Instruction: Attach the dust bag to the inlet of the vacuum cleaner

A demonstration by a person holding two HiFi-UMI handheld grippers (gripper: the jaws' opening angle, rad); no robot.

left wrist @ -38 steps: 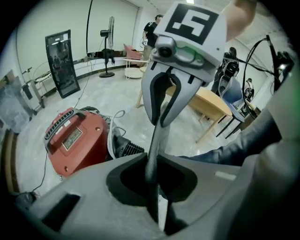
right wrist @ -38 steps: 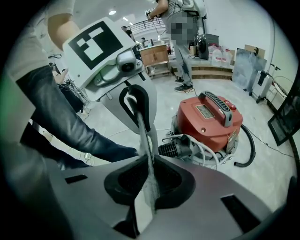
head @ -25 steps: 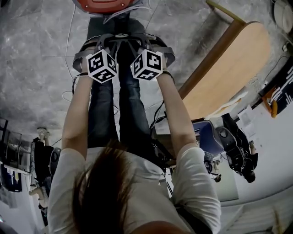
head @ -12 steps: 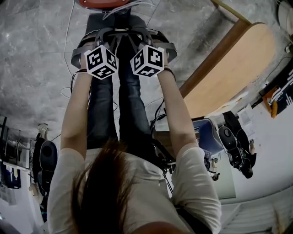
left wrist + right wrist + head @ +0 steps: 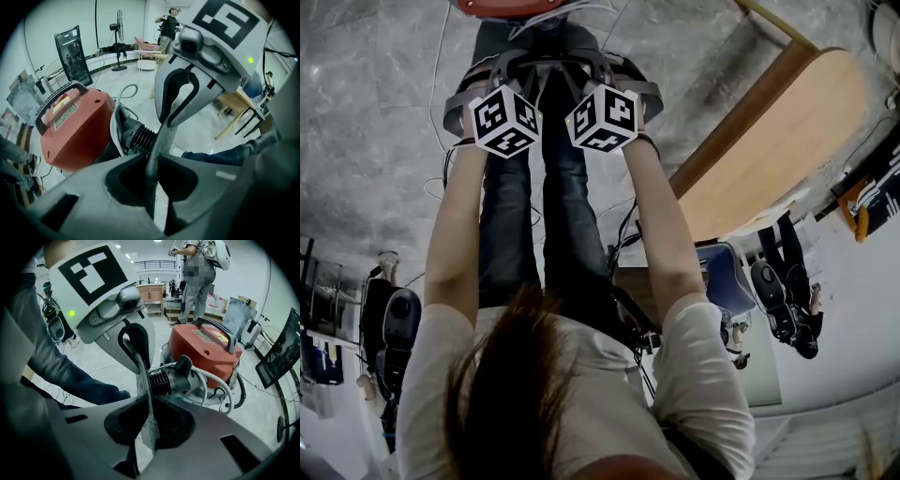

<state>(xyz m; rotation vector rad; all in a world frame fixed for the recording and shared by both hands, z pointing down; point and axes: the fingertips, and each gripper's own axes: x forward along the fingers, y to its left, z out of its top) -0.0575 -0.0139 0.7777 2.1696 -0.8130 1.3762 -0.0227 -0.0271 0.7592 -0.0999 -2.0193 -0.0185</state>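
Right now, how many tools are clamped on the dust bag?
2. Left tool pinches one edge of the dust bag, right tool the other, both facing the red vacuum.

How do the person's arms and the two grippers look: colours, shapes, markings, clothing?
The left gripper and right gripper have smooth grey bodies with dark hollows by the jaws. The left cube and right cube are white with black square markers. A small green light shows on each gripper. The person wears a pale shirt with short sleeves.

The left arm [image 5: 455, 234] and right arm [image 5: 661, 225] are stretched out side by side. The left gripper [image 5: 151, 158], its jaws just slightly loosened, and the right gripper [image 5: 146, 401] are pinched on the dust bag [image 5: 140, 366].
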